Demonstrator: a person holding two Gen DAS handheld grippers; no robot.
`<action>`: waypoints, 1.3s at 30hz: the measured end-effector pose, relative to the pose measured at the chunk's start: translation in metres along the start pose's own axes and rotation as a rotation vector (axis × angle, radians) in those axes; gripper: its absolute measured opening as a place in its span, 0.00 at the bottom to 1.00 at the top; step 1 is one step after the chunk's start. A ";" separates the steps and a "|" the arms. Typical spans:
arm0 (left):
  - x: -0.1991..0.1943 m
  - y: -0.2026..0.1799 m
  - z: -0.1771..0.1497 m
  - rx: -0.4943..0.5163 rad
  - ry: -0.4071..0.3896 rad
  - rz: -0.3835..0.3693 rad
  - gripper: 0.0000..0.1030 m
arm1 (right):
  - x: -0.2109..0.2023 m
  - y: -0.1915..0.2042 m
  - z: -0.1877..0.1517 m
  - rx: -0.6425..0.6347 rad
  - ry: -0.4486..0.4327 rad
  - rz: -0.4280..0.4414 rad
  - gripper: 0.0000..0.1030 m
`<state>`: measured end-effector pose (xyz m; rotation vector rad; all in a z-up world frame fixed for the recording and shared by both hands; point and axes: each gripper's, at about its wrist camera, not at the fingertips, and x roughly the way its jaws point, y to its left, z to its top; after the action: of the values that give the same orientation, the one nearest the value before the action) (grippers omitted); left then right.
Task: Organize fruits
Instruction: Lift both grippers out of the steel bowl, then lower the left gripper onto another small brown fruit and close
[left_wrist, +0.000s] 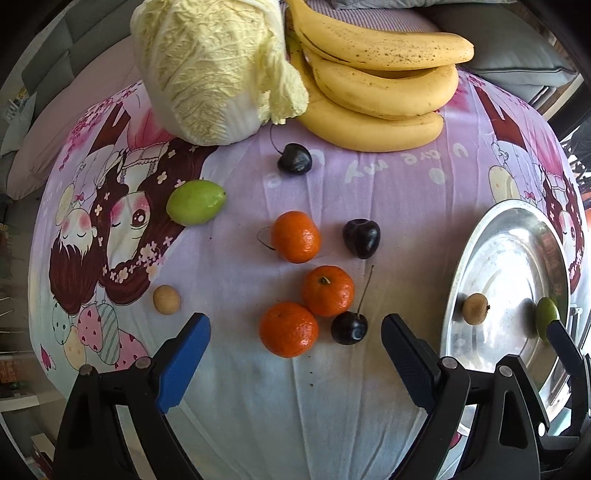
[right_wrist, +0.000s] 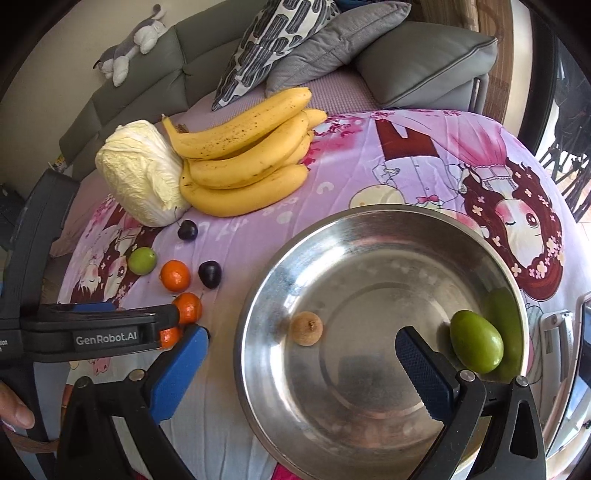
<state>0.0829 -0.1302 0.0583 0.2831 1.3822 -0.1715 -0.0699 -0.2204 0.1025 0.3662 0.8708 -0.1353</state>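
Note:
Three tangerines lie mid-table with three dark cherries, a green fruit and a brown longan. My left gripper is open and empty, just above the nearest tangerine and cherry. A steel bowl on the right holds a longan and a green fruit. My right gripper is open and empty over the bowl's near rim.
A bunch of bananas and a napa cabbage lie at the table's far side. The table has a purple cartoon cloth. A grey sofa with cushions stands behind. The left gripper's body shows left of the bowl.

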 end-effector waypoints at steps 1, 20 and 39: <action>0.001 0.004 0.000 -0.006 0.002 0.000 0.91 | 0.002 0.005 0.000 -0.013 0.007 0.009 1.00; 0.009 0.074 -0.009 -0.073 -0.032 -0.001 0.91 | 0.029 0.086 -0.010 -0.196 0.061 0.025 1.00; 0.039 0.115 -0.004 -0.151 0.056 -0.127 0.91 | 0.050 0.116 -0.019 -0.265 0.085 0.093 0.95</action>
<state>0.1191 -0.0175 0.0308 0.0751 1.4610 -0.1642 -0.0213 -0.1040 0.0832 0.1648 0.9412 0.0827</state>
